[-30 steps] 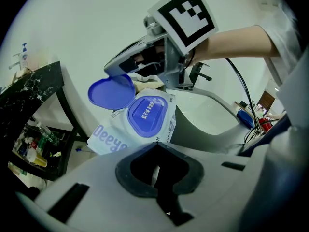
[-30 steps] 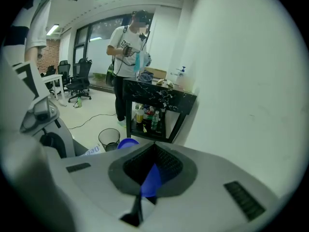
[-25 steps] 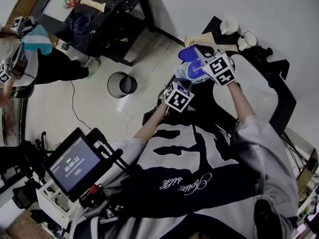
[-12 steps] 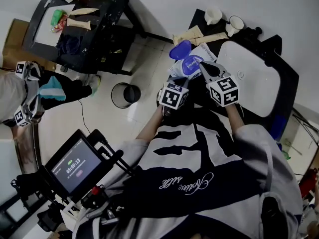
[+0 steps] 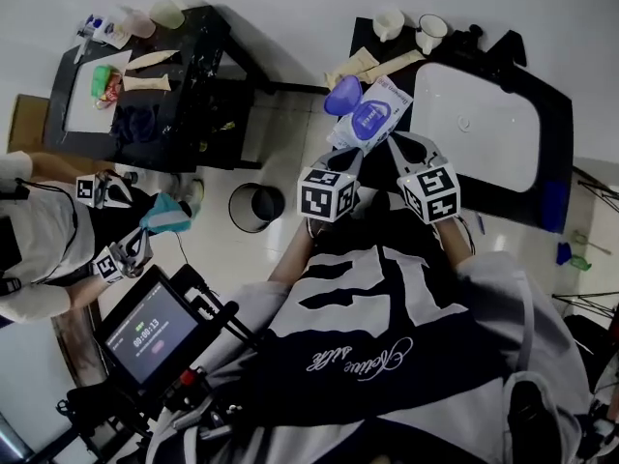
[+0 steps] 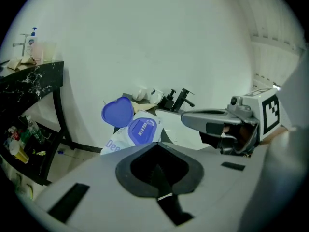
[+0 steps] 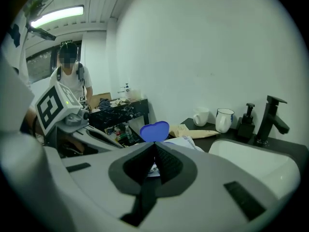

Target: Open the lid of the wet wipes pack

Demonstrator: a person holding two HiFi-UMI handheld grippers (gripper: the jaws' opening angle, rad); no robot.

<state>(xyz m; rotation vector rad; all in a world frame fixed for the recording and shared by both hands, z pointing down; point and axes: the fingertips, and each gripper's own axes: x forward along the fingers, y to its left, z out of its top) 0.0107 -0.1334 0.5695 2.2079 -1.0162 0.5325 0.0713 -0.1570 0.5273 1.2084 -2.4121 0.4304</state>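
The left claw (image 5: 346,155) and right claw (image 5: 395,145) each pinch the wet wipes pack's (image 5: 372,116) near edge, steadying it while its blue lid (image 5: 340,95) stands flipped open, far-left.

To my left the floor lies open, only the bin (image 5: 255,206) low down. Right, the sink (image 5: 484,114) is bare; mugs (image 5: 389,22) and faucet (image 7: 273,117) crowd its back, and the raised lid (image 5: 341,95) stands ahead of me
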